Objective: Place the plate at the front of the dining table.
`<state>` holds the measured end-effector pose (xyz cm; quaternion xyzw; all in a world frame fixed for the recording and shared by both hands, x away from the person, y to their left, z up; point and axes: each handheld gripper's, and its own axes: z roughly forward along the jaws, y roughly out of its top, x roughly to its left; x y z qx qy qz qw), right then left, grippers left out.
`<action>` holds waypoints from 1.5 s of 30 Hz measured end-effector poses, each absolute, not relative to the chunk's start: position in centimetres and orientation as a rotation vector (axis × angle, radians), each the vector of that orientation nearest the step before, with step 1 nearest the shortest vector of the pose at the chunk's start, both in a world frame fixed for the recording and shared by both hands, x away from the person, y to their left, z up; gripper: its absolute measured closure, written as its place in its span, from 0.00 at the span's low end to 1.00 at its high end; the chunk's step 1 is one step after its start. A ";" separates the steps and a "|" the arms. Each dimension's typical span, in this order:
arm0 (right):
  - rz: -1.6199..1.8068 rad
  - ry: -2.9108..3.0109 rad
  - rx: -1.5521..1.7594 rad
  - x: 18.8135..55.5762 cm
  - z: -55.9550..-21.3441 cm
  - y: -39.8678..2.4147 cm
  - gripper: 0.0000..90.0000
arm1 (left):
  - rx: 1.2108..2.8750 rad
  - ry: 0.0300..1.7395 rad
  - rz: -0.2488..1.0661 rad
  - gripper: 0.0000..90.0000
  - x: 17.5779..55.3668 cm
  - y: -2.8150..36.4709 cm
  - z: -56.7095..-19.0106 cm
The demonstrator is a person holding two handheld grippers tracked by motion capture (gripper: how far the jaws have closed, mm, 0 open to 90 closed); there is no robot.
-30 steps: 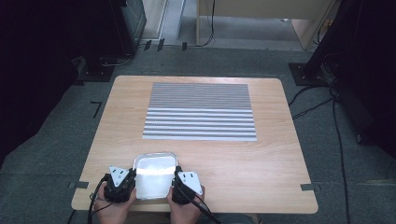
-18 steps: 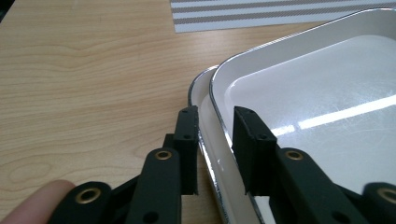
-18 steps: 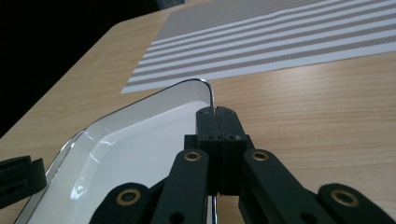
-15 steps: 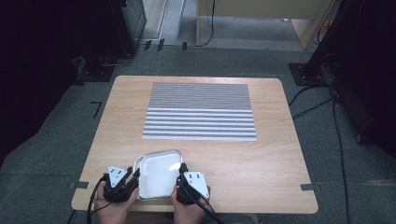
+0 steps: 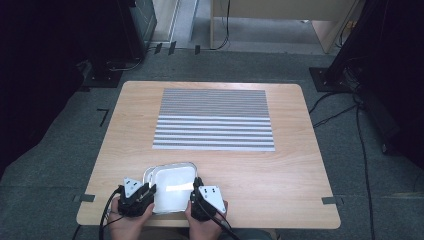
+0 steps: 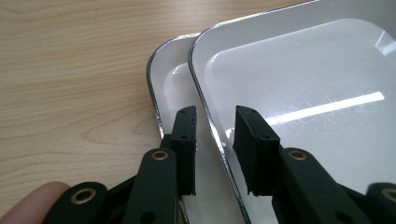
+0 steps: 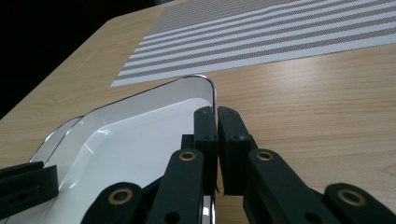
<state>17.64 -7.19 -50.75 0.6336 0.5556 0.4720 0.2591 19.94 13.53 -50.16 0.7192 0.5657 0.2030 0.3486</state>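
Observation:
Two white trays with chrome rims lie stacked at the table's near edge. The upper tray (image 5: 172,187) (image 6: 303,93) (image 7: 140,135) sits askew and leaves the lower tray (image 5: 148,172) (image 6: 170,79) (image 7: 56,135) showing at its left. My right gripper (image 5: 194,192) (image 7: 217,135) is shut on the upper tray's right rim, though its jaws have just been opening a trifle. My left gripper (image 5: 150,192) (image 6: 215,140) is open and straddles the upper tray's left rim. Its jaws have just been closing a little, and its pads stand apart from the rim.
A grey-and-white striped placemat (image 5: 214,120) (image 7: 280,37) lies across the far half of the wooden table (image 5: 300,190). Cables trail from both grippers off the near edge. Dark equipment and floor cables surround the table.
The upper tray has slid and skewed to the right, uncovering the lower tray's left rim. The left jaws have come apart off the rim. Both hands stayed at the near edge.

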 end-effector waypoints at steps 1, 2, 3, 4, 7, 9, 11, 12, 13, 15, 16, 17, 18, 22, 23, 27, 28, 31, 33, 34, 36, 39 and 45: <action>1.279 1.506 1.717 17.6 -50.7 -7.2 0.95 | 1.853 1.473 0.511 0.78 20.0 13.6 -50.2; 1.277 1.508 1.715 17.7 -50.7 -7.2 0.95 | 1.850 1.475 0.504 0.78 20.0 13.7 -50.2; 1.275 1.514 1.712 17.7 -50.7 -7.2 0.95 | 1.850 1.474 0.505 0.80 20.0 13.7 -50.2; 1.268 1.527 1.712 17.8 -50.7 -7.2 0.94 | 1.843 1.475 0.494 0.82 20.0 13.7 -50.2; 1.270 1.537 1.729 18.0 -50.7 -7.2 0.95 | 1.837 1.477 0.502 0.84 19.9 13.6 -50.3; 1.261 1.544 1.750 18.0 -50.6 -7.2 0.97 | 1.831 1.478 0.505 0.86 19.9 13.6 -50.3; 1.246 1.551 1.759 18.2 -50.5 -7.2 0.98 | 1.824 1.481 0.499 0.87 20.0 13.7 -50.3; 1.246 1.555 1.773 18.3 -50.5 -7.3 0.99 | 1.821 1.477 0.515 0.86 19.9 13.6 -50.4; 1.246 1.555 1.773 18.3 -50.5 -7.3 0.99 | 1.821 1.477 0.515 0.86 19.9 13.6 -50.4; 1.252 1.550 1.785 18.4 -50.5 -7.4 0.99 | 1.828 1.472 0.550 0.86 19.7 13.2 -50.4; 1.250 1.547 1.789 18.5 -50.5 -7.4 1.00 | 1.827 1.470 0.559 0.86 19.7 13.1 -50.4; 1.252 1.540 1.799 18.5 -50.5 -7.4 1.00 | 1.823 1.469 0.557 0.86 19.6 13.1 -50.4; 1.271 1.523 1.827 18.6 -50.5 -7.6 1.00 | 1.807 1.470 0.541 0.86 19.6 13.2 -50.4; 1.306 1.512 1.845 18.7 -50.6 -8.0 1.00 | 1.793 1.471 0.522 0.87 19.7 13.4 -50.3; 1.309 1.515 1.841 18.7 -50.7 -8.0 1.00 | 1.796 1.473 0.516 0.87 19.7 13.4 -50.3; 1.328 1.529 1.844 18.8 -50.6 -8.2 0.98 | 1.799 1.477 0.500 0.85 19.9 13.6 -50.5; 1.340 1.541 1.854 18.9 -50.6 -8.4 0.96 | 1.801 1.477 0.503 0.85 19.9 13.5 -50.5; 1.320 1.548 1.854 18.8 -50.5 -8.4 0.94 | 1.804 1.472 0.508 0.85 19.8 13.5 -50.5; 1.280 1.565 1.828 18.8 -50.3 -8.2 0.94 | 1.806 1.471 0.511 0.85 19.8 13.4 -50.5; 1.236 1.600 1.807 18.9 -50.3 -7.9 0.95 | 1.806 1.470 0.511 0.85 19.8 13.4 -50.5; 1.219 1.613 1.798 19.0 -50.3 -7.8 0.96 | 1.807 1.469 0.512 0.85 19.8 13.4 -50.5; 1.194 1.617 1.797 19.1 -50.4 -7.5 0.98 | 1.808 1.468 0.513 0.85 19.8 13.4 -50.5; 1.233 1.576 1.856 19.4 -50.5 -8.0 1.00 | 1.791 1.458 0.501 0.79 19.7 13.5 -50.3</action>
